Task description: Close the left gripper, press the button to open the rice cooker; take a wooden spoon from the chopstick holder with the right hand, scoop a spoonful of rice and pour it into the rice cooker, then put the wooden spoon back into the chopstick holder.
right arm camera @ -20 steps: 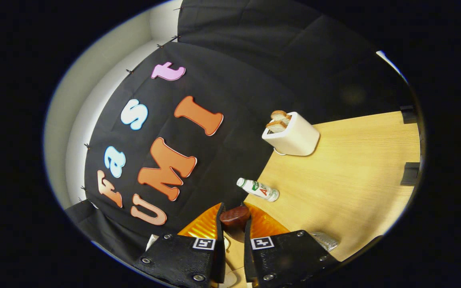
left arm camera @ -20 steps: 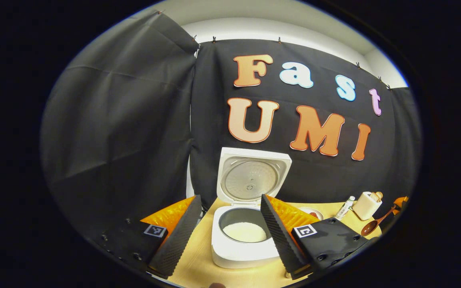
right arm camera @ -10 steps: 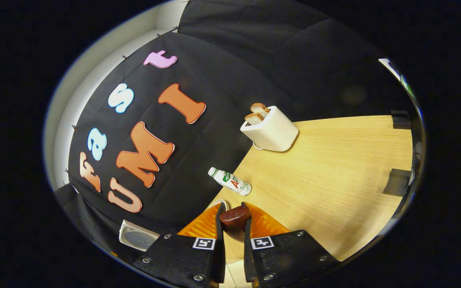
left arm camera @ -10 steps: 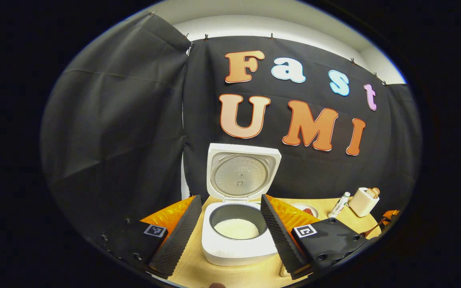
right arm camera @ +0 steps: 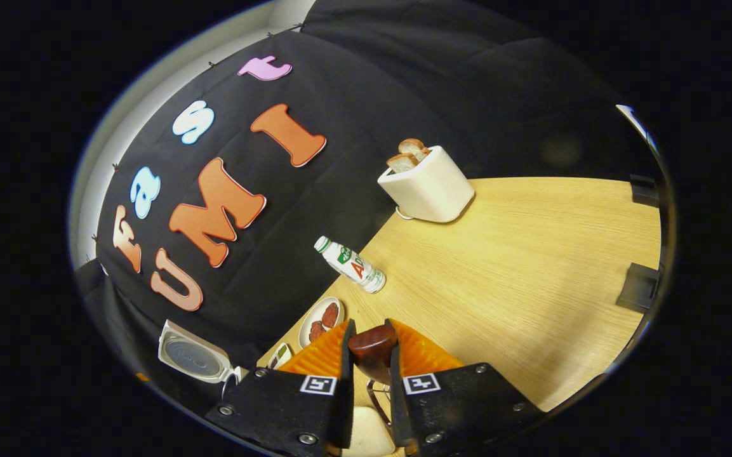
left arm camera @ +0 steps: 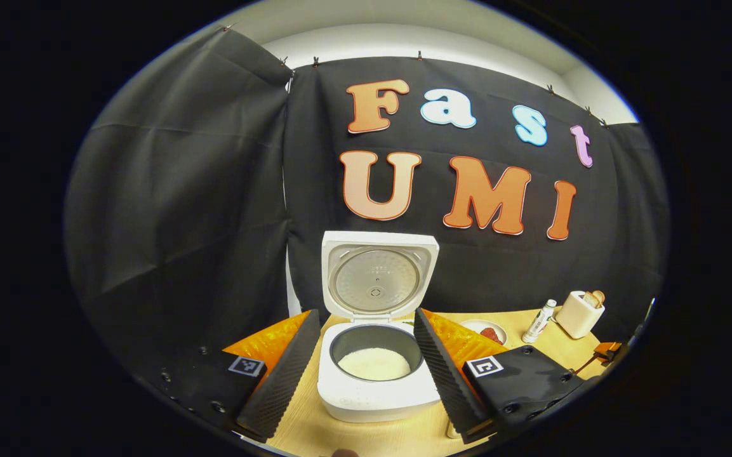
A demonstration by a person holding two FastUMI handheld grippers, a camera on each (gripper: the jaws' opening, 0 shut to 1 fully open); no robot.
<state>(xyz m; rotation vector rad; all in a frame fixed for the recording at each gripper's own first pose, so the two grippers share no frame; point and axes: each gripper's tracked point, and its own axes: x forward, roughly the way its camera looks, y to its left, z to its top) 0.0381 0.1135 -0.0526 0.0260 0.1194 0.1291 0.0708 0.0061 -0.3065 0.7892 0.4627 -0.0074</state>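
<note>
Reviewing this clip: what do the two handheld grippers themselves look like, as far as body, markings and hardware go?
In the left gripper view, the left gripper has two wedge-shaped fingers with ribbed inner faces, set on black blocks with screws. Each block carries a small square black-and-white marker, with translucent orange ridged panels behind. In the right gripper view, the right gripper has the same build: black screwed blocks, square markers, orange panels.

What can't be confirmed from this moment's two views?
- Wooden spoon, right gripper view: the hand-held gripper hides everything but the handle end; the bowl, and any rice in it, is out of sight.
- Rice cooker, left gripper view: front markings too small to make out.
- Rice cooker lid, right gripper view: near the image edge; the pot below is hidden.
- Plate, left gripper view: partly behind a finger; its food is too small to identify.
</note>
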